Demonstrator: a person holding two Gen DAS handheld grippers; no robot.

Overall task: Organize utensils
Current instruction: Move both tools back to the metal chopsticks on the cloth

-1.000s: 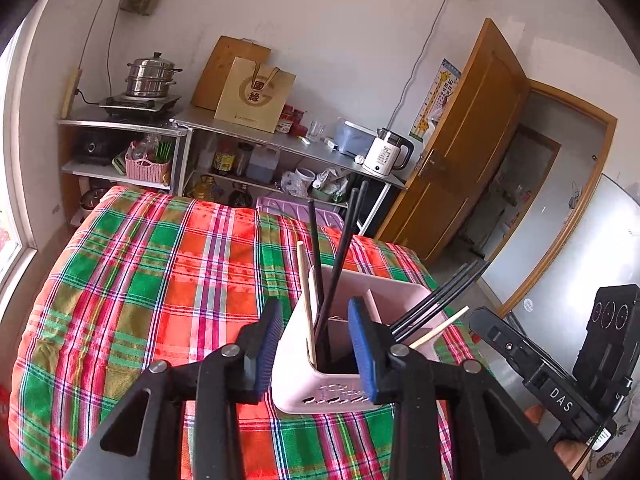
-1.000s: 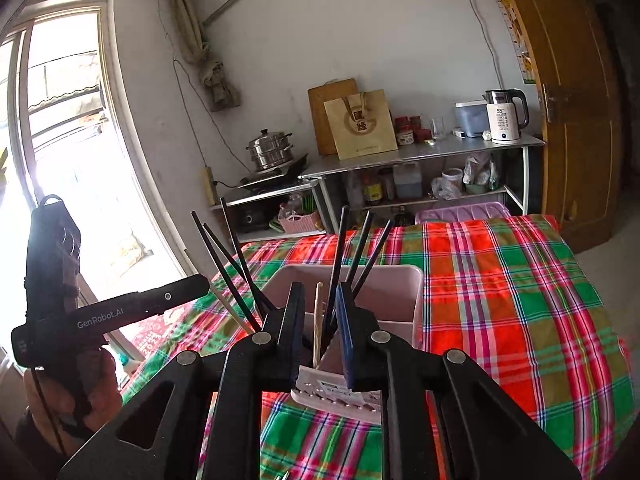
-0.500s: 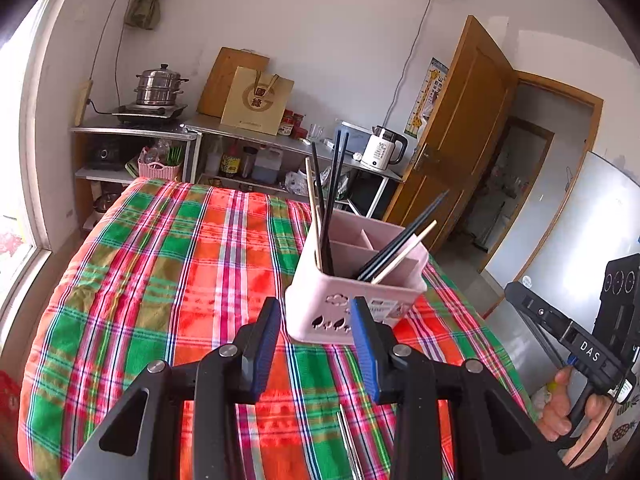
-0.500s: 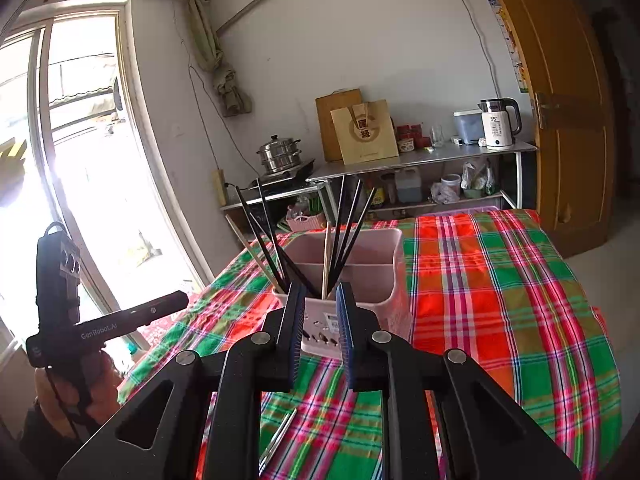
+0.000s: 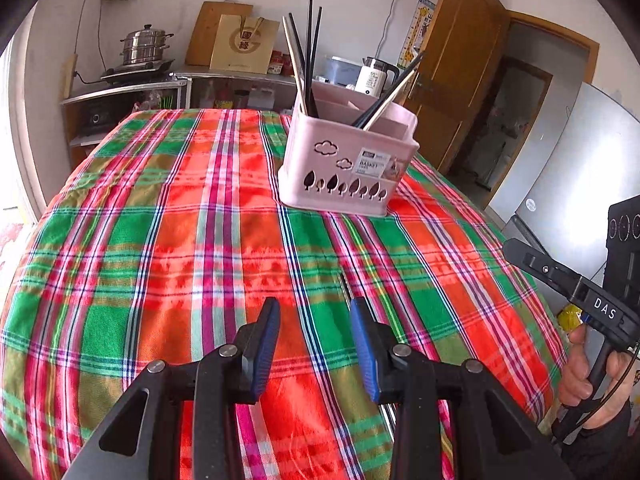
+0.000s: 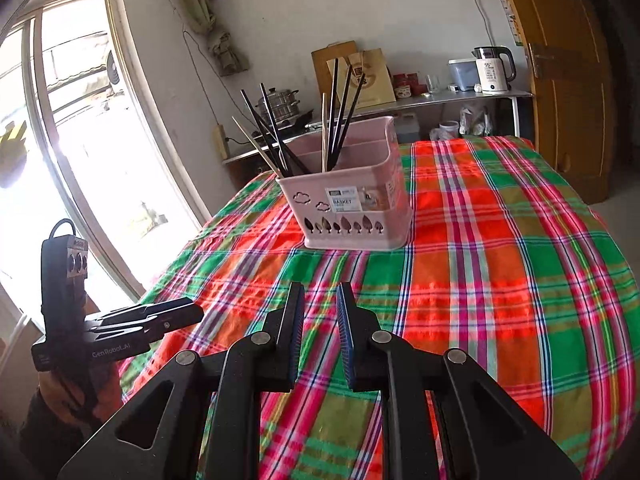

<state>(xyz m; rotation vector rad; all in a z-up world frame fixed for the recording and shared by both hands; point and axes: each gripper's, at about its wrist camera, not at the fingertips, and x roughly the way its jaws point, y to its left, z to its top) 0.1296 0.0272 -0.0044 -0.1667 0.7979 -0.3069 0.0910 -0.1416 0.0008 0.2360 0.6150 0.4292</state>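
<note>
Two grippers are all we hold above the plaid tablecloth [image 5: 160, 264], and neither has anything in it. Our left gripper [image 5: 315, 346] has its blue-padded fingers [image 5: 266, 344] spread wide, with only cloth showing in the gap. Our right gripper [image 6: 319, 334] has its fingers parted by a narrower gap, also empty. The pink utensil basket [image 5: 344, 168] stands upright on the table well ahead of both grippers, its front wall cut with leaf and cloud shapes and carrying a label. Inside it, black chopsticks [image 5: 310, 56] and a few pale wooden ones lean in two bunches, one bunch at each end of the basket. In the left wrist view a thin metal rod [image 5: 345, 286] lies on the cloth near the left gripper's right finger; we cannot tell what it is.
</note>
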